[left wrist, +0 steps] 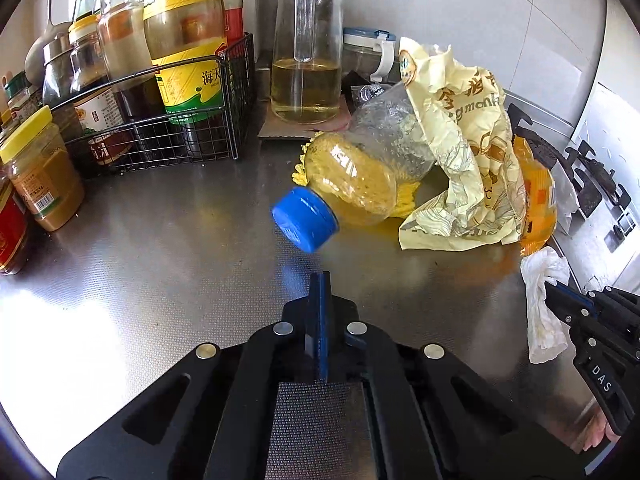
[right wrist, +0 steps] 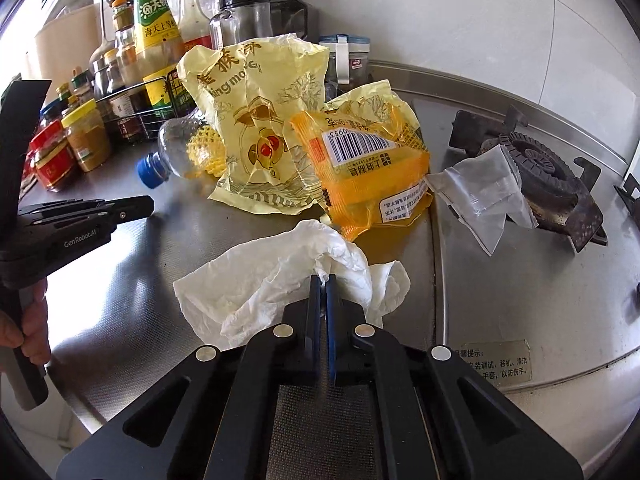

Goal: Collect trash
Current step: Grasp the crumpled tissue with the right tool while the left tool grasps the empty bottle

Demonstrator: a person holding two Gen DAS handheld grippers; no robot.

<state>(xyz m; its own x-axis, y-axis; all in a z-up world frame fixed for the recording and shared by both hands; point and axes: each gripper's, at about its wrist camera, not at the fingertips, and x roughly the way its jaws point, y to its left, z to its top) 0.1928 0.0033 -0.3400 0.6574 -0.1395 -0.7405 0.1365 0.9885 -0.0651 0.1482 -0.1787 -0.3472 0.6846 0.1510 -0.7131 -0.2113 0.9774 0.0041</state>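
Note:
A crushed clear plastic bottle with a blue cap lies on the steel counter, over a yellow mesh. A crumpled pale yellow paper bag and an orange wrapper lie beside it. My left gripper is shut and empty, just short of the blue cap. My right gripper is shut on a crumpled white tissue, which also shows in the left wrist view. A white torn packet lies on the stove edge.
A wire rack with sauce bottles and several jars stand at the back left. A glass oil jug stands behind the trash. A gas burner is to the right.

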